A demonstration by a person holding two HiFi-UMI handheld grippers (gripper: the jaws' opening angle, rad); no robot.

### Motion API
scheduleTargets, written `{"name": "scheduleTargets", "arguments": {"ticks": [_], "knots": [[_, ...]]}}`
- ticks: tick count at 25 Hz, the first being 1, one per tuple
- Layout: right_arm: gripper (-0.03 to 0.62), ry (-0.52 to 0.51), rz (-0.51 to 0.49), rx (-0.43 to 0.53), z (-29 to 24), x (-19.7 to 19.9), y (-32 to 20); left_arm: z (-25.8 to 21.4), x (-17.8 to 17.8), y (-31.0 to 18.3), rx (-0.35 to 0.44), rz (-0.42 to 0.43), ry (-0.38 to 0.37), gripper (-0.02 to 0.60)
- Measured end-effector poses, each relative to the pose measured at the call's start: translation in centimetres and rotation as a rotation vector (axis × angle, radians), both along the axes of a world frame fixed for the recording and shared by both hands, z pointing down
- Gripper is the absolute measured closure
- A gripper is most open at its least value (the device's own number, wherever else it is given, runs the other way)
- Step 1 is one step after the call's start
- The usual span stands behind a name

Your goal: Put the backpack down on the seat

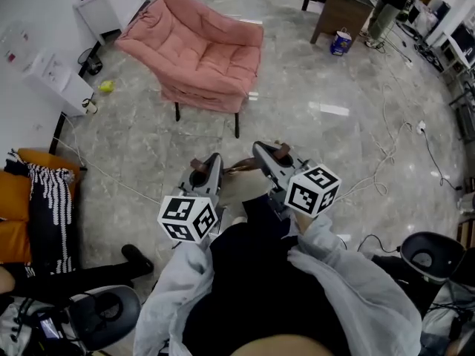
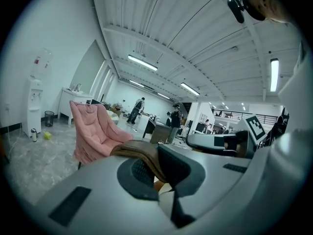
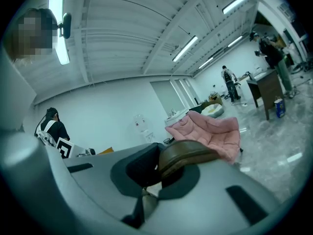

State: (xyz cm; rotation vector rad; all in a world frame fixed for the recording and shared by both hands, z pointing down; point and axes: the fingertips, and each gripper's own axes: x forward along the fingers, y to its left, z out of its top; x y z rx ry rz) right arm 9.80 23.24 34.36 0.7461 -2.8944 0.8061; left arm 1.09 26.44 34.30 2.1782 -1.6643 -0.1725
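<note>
Brown strap [image 1: 239, 167], long axis left-right

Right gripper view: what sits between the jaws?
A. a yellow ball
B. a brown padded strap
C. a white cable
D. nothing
B: the right gripper is shut on a brown padded strap, which sticks out past the jaws towards the pink cushioned armchair.

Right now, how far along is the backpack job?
Done: left tool and right tool are each shut on the brown backpack strap. In hand: the strap is held up, short of the pink chair. Left: set it on the bare seat, let go.
</note>
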Motion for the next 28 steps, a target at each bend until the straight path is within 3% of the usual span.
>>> {"name": "scheduleTargets", "arguments": {"ticks": [7, 15, 28], "knots": [[0.588, 0.025, -0.039, -0.017, -1.3, -5.1, -3.3, -0.7, -4.7, -2.8, -0.037, -0.038, 0.022, 0.571], [0.588, -0.008, -0.101, -0.017, 2.4, -6.2, -9.1, 3.0, -5.7, -8.2, -0.025, -0.1, 0.018, 0.57], [0.588, -0.015, -0.171, -0.017, 2.4, -10.5, -20.3, 3.2, -9.6, -18.9, -0.041, -0.161, 0.014, 0.571]]}}
